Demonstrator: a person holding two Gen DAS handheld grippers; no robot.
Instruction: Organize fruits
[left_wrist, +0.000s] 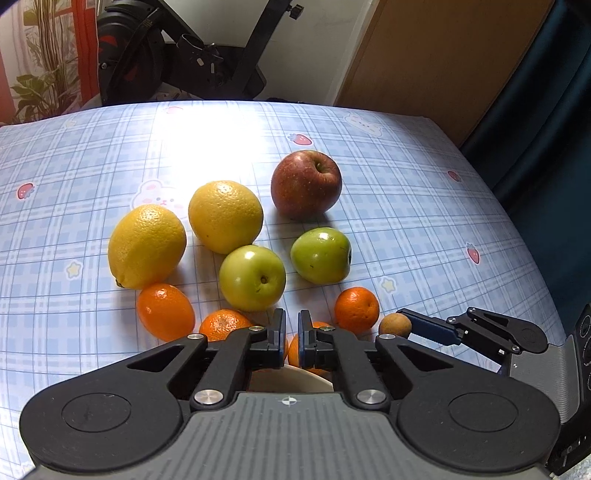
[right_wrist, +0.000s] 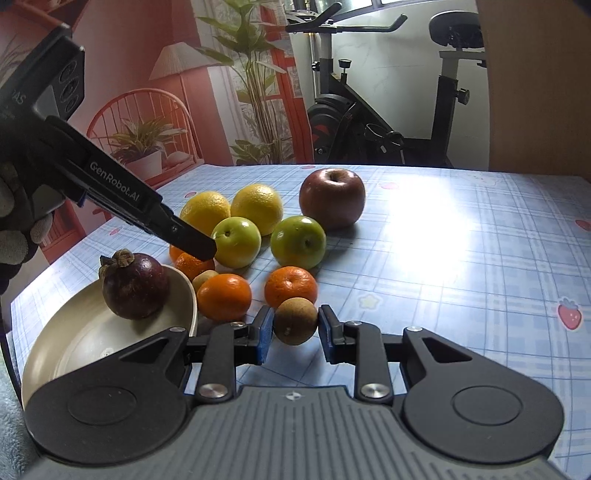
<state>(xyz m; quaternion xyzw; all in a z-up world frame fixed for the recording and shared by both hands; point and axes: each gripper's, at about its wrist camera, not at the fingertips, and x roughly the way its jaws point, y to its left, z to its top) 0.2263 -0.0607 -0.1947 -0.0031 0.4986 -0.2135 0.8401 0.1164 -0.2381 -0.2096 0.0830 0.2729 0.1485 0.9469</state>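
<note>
1. Right gripper (right_wrist: 295, 326) pinches a small brown fruit (right_wrist: 295, 321) between its blue pads, close to the near edge of the table (right_wrist: 461, 258) and just right of the bowl (right_wrist: 110, 332). Whether the fruit is lifted or sits on the cloth, I cannot tell.
2. Left gripper (left_wrist: 291, 328) has its fingers pressed together with nothing between them. It points down at the oranges beside the bowl.
3. Done so far, as I judge: only one fruit, a dark mangosteen (right_wrist: 135, 286), lies in the bowl.
4. Left to do: almost all. Loose on the table are a red apple (right_wrist: 332, 197), two green apples (right_wrist: 298, 242), two yellow citrus (right_wrist: 258, 206) and several oranges (right_wrist: 223, 297), grouped in the middle and near part. How they should be sorted the pictures do not tell.
5. Hard to see: in the left wrist view the gripper body covers most of the bowl and one orange. In the right wrist view the left gripper hides part of two oranges, and a second small brownish fruit (right_wrist: 205, 278) peeks out behind the bowl rim. The near left corner of the table is cut off.
</note>
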